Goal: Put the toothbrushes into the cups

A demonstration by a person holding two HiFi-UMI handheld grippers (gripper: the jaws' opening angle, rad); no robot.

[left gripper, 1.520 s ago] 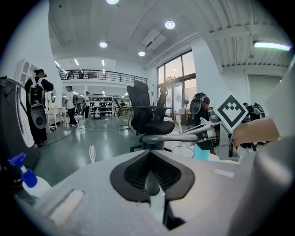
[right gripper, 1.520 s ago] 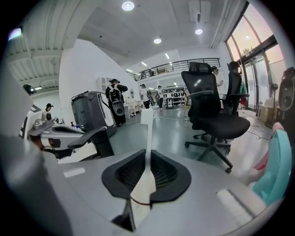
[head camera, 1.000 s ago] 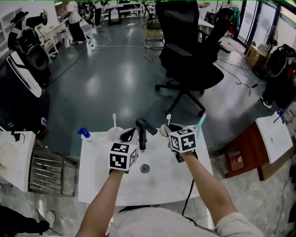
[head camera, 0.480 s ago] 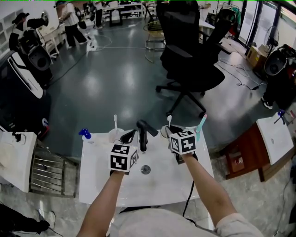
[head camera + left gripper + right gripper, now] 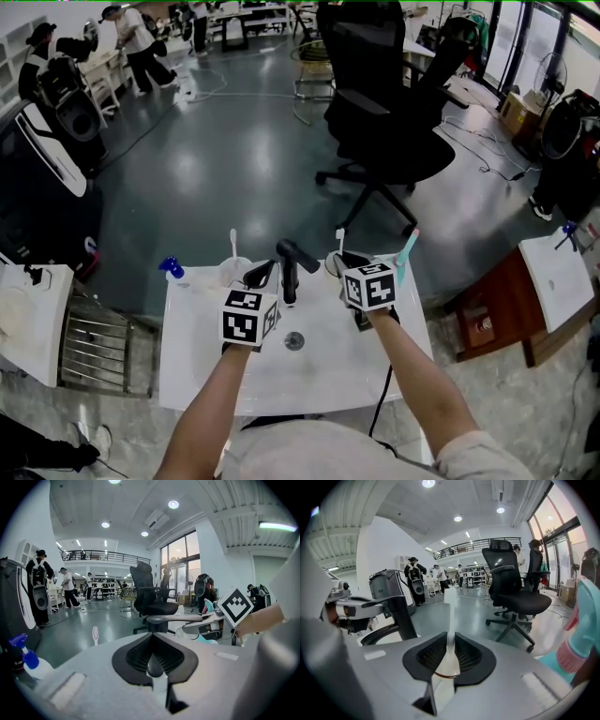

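Neither gripper has moved. Jaws of the right gripper (image 5: 449,654), centre-right, are easing open around a slim white plastic toothbrush (image 5: 450,616) standing in a pale round cup (image 5: 332,268), letting it go; the left gripper (image 5: 154,652) is closed, empty.

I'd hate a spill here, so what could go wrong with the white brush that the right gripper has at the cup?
1. The right gripper is opening its jaws with the white toothbrush between them at the cup; if the brush is not seated, it may tip out.
2. That cup stands by the far edge of the white basin, so a snag on pulling back might knock it off.
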